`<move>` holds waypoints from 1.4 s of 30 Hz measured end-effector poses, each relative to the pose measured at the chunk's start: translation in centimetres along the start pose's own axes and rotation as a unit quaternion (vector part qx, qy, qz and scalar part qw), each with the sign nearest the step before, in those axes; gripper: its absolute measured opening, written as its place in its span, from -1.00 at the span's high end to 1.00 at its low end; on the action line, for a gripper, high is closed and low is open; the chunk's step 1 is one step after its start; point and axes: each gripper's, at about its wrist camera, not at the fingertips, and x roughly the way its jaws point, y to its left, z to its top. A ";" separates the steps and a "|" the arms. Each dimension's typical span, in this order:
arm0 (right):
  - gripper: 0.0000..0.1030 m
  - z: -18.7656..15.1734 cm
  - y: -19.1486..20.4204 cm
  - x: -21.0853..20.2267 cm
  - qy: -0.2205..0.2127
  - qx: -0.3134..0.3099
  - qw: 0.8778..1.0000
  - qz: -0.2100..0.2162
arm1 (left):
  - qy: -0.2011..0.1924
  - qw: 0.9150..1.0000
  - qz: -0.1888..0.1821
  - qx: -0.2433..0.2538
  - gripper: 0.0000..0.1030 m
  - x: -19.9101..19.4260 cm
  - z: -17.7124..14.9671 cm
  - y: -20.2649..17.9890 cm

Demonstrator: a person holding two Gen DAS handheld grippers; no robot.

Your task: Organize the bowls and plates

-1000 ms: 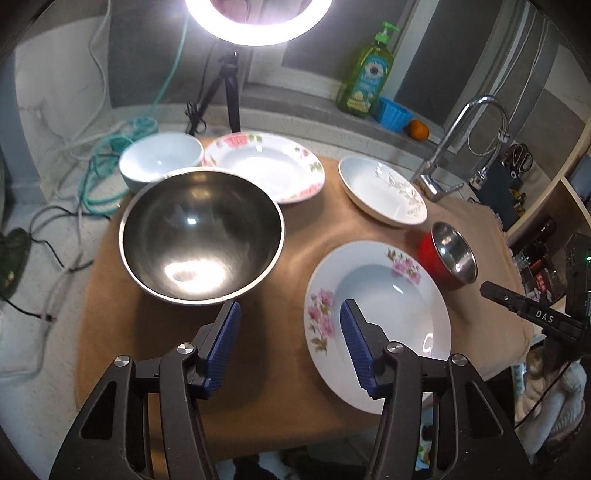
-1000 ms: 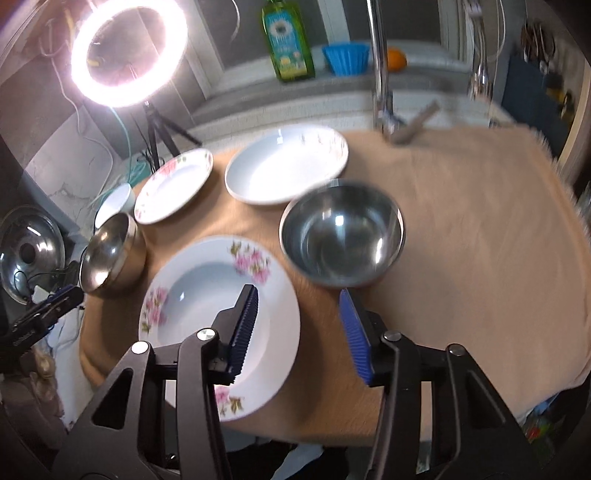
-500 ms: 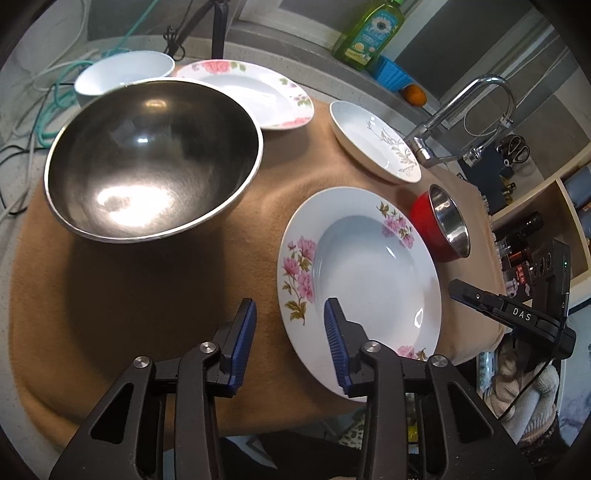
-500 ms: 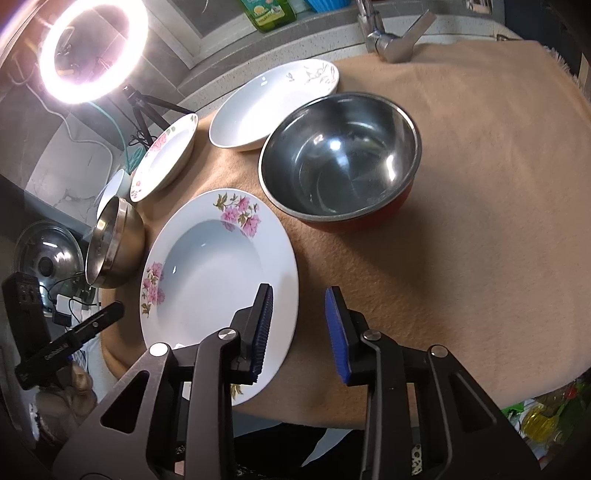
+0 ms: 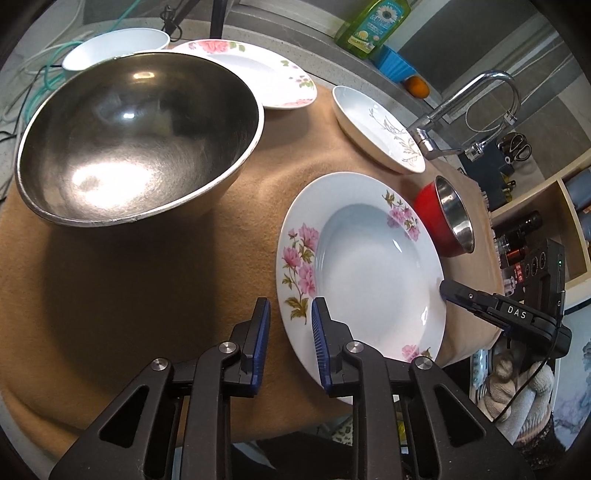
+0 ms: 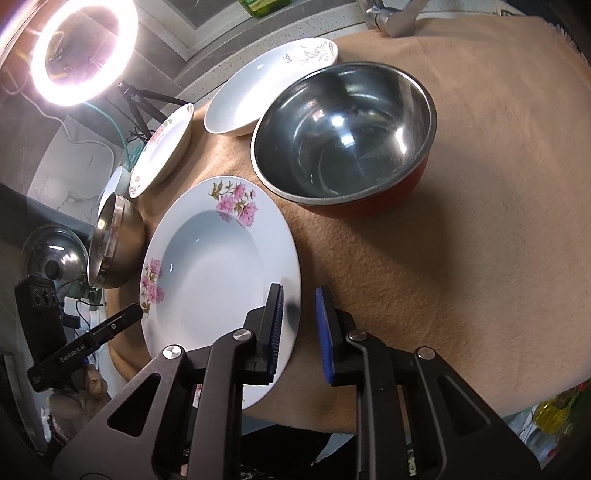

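Note:
A white plate with pink flowers (image 5: 365, 266) lies on the tan cloth; it also shows in the right wrist view (image 6: 218, 266). My left gripper (image 5: 290, 328) is open, its jaws straddling the plate's near left rim. My right gripper (image 6: 299, 314) is open, its jaws straddling the plate's right rim. A large steel bowl (image 5: 136, 136) sits at the left. A red bowl with steel inside (image 6: 343, 136) sits behind the plate. A second flowered plate (image 5: 255, 74), a white leaf-patterned plate (image 5: 376, 125) and a white bowl (image 5: 114, 46) stand further back.
The tan cloth (image 6: 461, 221) covers the table. A faucet (image 5: 465, 107) rises at the back right. A ring light (image 6: 79, 48) on a tripod, cables, a green soap bottle (image 5: 373, 26) and a blue cup stand behind. A shelf is at the right.
Both grippers moved down and closer to the flowered plate, and their jaws narrowed around its rim on opposite sides.

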 end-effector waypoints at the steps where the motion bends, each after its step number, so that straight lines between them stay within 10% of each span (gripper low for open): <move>1: 0.67 0.0 -0.1 0.0 0.001 0.002 1.000 0.005 | 0.001 1.000 -0.001 -0.001 0.65 0.1 0.0 0.0; 42: 0.76 0.1 2.7 1.6 0.028 -0.030 0.999 0.015 | -0.006 1.000 0.002 -0.022 0.72 -0.3 0.4 1.2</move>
